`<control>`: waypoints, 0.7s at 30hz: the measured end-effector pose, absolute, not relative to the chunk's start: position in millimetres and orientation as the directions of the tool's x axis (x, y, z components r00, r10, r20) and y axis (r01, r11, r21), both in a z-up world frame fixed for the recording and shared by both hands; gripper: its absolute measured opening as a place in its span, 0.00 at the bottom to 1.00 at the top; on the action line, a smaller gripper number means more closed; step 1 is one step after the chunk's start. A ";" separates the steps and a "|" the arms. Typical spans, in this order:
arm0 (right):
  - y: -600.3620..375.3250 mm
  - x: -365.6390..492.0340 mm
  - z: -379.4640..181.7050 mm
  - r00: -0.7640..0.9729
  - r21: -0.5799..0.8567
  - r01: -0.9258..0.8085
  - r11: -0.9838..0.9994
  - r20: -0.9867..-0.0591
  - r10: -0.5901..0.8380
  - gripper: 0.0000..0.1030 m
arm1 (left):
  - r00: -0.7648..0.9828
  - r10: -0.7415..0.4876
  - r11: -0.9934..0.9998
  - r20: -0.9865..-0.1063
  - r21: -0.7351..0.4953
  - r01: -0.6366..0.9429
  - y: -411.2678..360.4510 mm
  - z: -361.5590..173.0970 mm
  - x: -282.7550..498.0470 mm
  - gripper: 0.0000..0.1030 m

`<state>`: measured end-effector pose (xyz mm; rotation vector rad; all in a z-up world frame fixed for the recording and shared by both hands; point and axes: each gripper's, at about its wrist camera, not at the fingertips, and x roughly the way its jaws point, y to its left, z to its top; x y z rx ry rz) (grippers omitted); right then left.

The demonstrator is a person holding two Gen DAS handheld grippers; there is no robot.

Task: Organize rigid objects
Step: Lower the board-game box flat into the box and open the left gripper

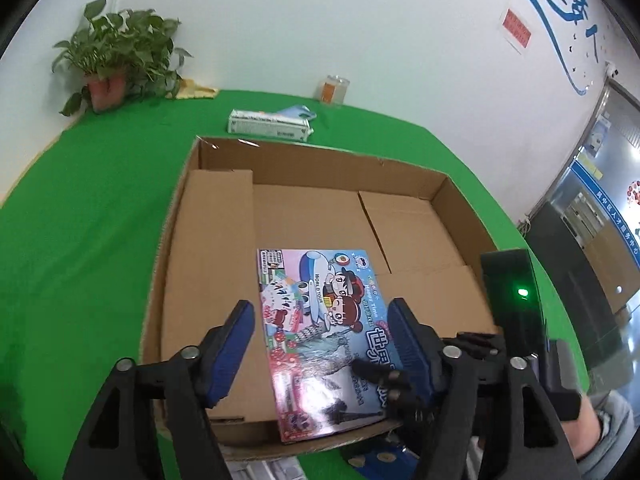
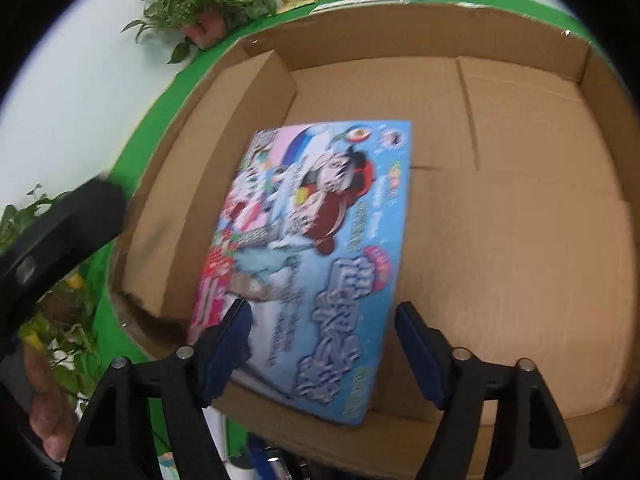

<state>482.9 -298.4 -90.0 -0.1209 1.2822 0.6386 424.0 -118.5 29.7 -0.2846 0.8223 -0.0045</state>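
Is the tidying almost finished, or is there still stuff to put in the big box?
One colourful game box already lies in the cardboard box. Both grippers, left and right, hang open over it. A white carton and jar remain outside on the green table.

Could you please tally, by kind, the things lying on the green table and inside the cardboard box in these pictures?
Cardboard box: 1
Colourful game box, lying in the cardboard box: 1
White and green carton: 1
Glass jar: 1
Potted plant: 1
Blue packet: 1
Yellow cloth: 1
Total: 7
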 end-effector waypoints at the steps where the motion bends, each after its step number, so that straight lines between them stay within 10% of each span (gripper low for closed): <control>1: -297.0 485.9 -90.6 0.138 0.256 -0.510 0.821 -0.918 0.372 0.47 | 0.693 -0.102 0.962 -0.713 -0.247 -0.112 -116.7 30.3 416.7 0.71; 8: -306.4 478.0 -79.1 0.206 0.212 -0.516 0.830 -0.910 0.361 0.50 | 0.755 -0.041 0.966 -0.655 -0.217 -0.137 -117.1 28.1 378.1 0.74; 11: -327.2 455.3 -50.8 0.352 0.176 -0.503 0.846 -0.852 0.387 0.86 | 0.813 0.013 0.975 -0.582 -0.174 -0.140 -124.5 37.9 359.0 0.99; 18: -367.9 406.1 -23.5 0.517 0.062 -0.463 0.884 -0.792 0.326 0.88 | 0.842 0.067 0.980 -0.536 -0.125 -0.157 -145.7 45.9 339.5 0.99; 19: -371.4 401.9 -22.4 0.524 0.063 -0.458 0.887 -0.787 0.326 0.87 | 0.839 0.052 0.981 -0.542 -0.132 -0.146 -148.8 45.0 337.6 0.89; 21: -379.8 389.2 -17.5 0.569 0.039 -0.449 0.893 -0.758 0.319 0.64 | 0.832 0.009 0.985 -0.554 -0.138 -0.103 -153.5 42.5 337.8 0.28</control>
